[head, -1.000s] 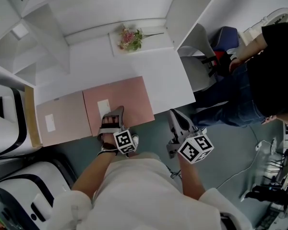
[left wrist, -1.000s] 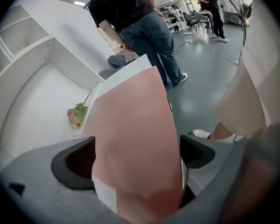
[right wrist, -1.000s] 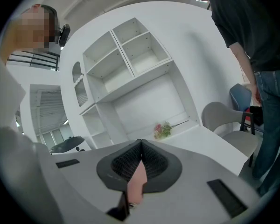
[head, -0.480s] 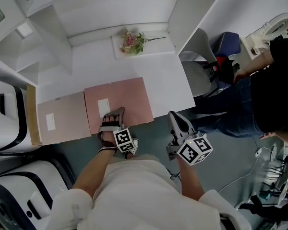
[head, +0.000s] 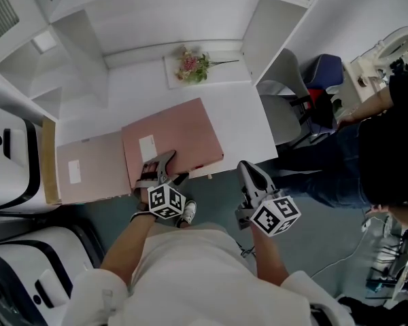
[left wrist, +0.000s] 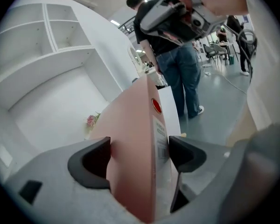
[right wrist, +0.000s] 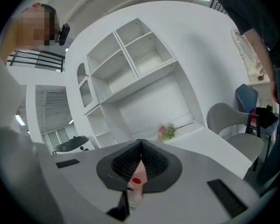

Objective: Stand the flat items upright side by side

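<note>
One pink folder [head: 180,131], spine raised, long axis sideways (left fingers [left wrist: 91,162] just closed on it), right fingers [right wrist: 152,161] together.

It looks like an office workroom: a white desk [head: 245,124], white shelf cubbies [right wrist: 135,55] behind it, a grey chair [head: 282,111] and a blue chair [head: 326,70] at its right.

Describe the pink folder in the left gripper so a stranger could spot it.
On the white desk under the shelves, two pink folders sit at the near edge. It is the right folder, which the left gripper has just closed its jaws on; unlike its flat neighbour, it is tilted up.
</note>
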Available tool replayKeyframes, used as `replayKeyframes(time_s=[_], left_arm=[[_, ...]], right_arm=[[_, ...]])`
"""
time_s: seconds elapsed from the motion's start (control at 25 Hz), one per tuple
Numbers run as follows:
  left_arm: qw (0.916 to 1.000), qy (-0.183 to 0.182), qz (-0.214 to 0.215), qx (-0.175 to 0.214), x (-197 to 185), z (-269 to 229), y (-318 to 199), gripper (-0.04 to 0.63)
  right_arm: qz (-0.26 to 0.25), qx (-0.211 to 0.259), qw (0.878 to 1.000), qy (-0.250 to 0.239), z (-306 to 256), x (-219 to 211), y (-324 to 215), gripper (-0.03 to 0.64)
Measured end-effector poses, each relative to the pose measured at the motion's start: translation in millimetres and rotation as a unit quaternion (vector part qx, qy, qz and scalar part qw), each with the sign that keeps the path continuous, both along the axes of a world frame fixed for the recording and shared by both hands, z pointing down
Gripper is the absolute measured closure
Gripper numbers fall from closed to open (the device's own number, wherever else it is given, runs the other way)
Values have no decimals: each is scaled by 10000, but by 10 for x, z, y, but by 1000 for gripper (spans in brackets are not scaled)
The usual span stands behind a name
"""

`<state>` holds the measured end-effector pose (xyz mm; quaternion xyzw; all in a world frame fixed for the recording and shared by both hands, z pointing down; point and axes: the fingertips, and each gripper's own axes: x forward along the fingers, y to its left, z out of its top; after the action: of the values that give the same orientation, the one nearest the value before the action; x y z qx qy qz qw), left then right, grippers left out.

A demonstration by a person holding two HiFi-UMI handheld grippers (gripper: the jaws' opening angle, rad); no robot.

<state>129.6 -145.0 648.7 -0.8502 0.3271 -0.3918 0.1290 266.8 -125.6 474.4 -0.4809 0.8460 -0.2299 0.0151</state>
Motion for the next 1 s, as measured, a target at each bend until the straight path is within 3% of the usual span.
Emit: replayKeyframes(time_s=[0.16,0.32,0.6,0.84,1.0], left_arm=[[9951,934,-219,235,-41,-394,-109,195],[9794,1920,-430,444,-227,-729,-212,198],[9394,3215,-1004,637,-668,-1234,-434,198],[8936,4165,-1501,736,-1015,-1478,-480,198],[8826,4349,-1626,736,-1177,-1500,-419,199]], right_arm=[[-1,2,10000,-2,-11,11,41,615],[24,43,10000,19,-36,11,83,615],[-37,129,9999,69,-112,-28,106,615],[-213,102,9997,93,-118,-234,83,615],[-325,74,9994,97,-107,-367,40,615]])
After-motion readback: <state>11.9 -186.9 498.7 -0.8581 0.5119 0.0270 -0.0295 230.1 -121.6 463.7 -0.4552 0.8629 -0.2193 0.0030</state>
